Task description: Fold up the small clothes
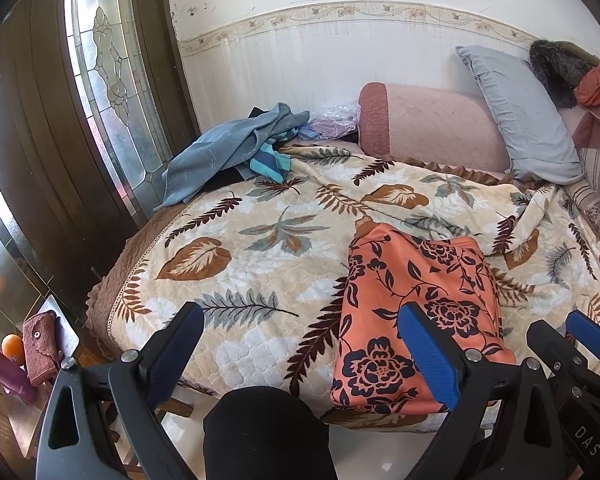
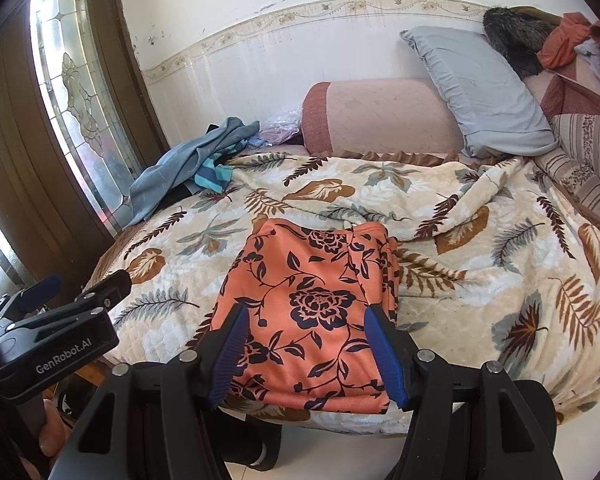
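An orange garment with dark flowers (image 1: 412, 300) (image 2: 312, 292) lies folded into a rectangle on the leaf-patterned blanket (image 1: 240, 256) (image 2: 480, 292), near the bed's front edge. My left gripper (image 1: 302, 320) stands wide open above the blanket, just left of the garment, with nothing between its fingers. Its right finger overlaps the garment's left part in that view. My right gripper (image 2: 307, 312) hovers open over the garment's near half, pads apart from the cloth. Each gripper also shows in the other's view: the right gripper (image 1: 556, 326) and the left gripper (image 2: 86, 280).
A heap of blue clothes (image 1: 236, 148) (image 2: 188, 168) lies at the bed's back left by a glass-panelled door (image 1: 108, 80). A pink bolster (image 1: 428, 120), a grey pillow (image 1: 520, 112) and a fur-trimmed coat (image 1: 556, 68) sit at the back. A person's dark-clad leg (image 1: 260, 432) is below.
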The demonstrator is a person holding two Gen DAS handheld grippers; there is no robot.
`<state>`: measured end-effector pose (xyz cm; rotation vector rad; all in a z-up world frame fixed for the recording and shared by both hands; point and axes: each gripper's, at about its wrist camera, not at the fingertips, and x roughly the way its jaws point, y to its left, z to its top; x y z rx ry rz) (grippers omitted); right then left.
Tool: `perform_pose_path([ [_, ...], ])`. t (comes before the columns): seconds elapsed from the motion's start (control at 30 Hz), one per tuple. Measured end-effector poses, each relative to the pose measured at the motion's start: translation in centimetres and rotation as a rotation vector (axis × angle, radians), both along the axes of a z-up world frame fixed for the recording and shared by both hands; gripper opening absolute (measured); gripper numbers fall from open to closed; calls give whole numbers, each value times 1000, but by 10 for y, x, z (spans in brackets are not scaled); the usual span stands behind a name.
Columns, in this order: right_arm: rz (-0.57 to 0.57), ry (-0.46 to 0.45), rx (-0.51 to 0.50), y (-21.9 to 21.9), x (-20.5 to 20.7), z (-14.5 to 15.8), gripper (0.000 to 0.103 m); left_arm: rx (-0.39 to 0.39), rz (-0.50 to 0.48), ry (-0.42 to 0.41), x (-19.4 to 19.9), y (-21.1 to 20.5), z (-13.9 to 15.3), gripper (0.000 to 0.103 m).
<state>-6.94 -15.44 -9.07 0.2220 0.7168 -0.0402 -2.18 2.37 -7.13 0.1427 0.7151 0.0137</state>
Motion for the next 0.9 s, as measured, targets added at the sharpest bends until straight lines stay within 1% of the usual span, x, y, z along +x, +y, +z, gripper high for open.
perform_pose_path([
  [0.17, 5, -6, -12, 4, -2, 3, 64, -3, -3, -4, -2, 1, 3, 98],
  [0.37, 8, -15, 0, 2, -6, 7, 64, 5, 18, -34, -12, 5, 14, 98],
  [0.63, 60, -31, 19, 12, -6, 9, 64, 25, 73, -53, -22, 21, 23, 98],
  [0.9, 105, -37, 29, 26, -6, 11, 64, 31, 99, -74, -30, 29, 31, 98],
])
